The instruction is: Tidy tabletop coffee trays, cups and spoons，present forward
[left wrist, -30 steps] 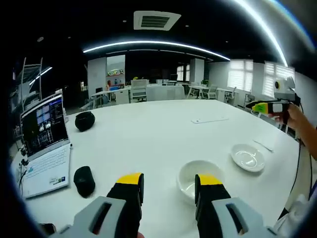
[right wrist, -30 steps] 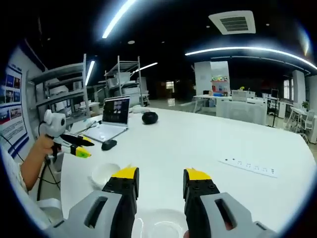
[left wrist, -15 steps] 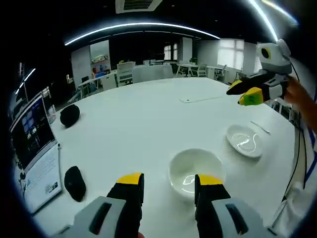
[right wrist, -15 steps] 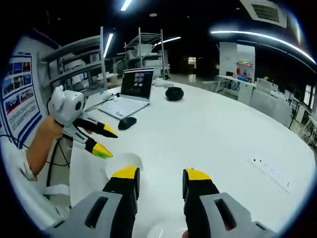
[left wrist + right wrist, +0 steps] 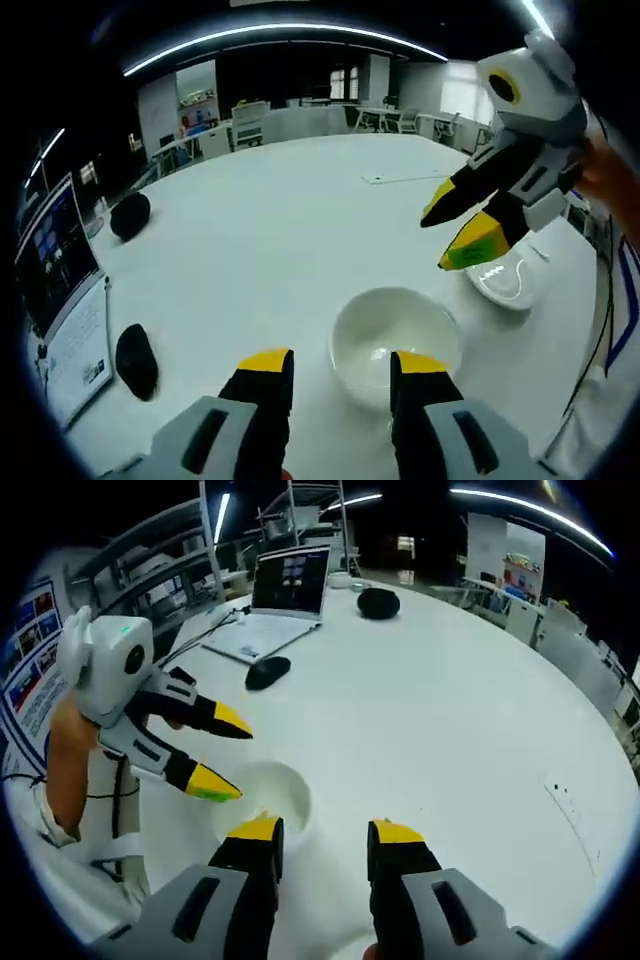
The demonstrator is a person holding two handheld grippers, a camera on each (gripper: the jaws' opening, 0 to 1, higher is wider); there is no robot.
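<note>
A white cup (image 5: 395, 340) stands on the white table (image 5: 280, 230), just beyond my left gripper (image 5: 342, 362), which is open and holds nothing. My right gripper (image 5: 462, 222) comes in from the right, open, its tips over the near rim of a white saucer (image 5: 510, 285). A thin spoon (image 5: 540, 253) lies behind the saucer. In the right gripper view the cup (image 5: 275, 792) sits just ahead of my right gripper (image 5: 325, 830). The left gripper (image 5: 225, 755) reaches over the cup's left side with its jaws apart.
An open laptop (image 5: 50, 290) lies at the left table edge, with a black mouse (image 5: 135, 360) beside it and a round black object (image 5: 130, 215) farther back. A power strip (image 5: 400, 178) lies across the table. A hand (image 5: 70, 750) holds the left gripper.
Both views have tilted down and closed in on the cup. The two grippers have come much nearer to each other over the cup and saucer. Both stayed open.
</note>
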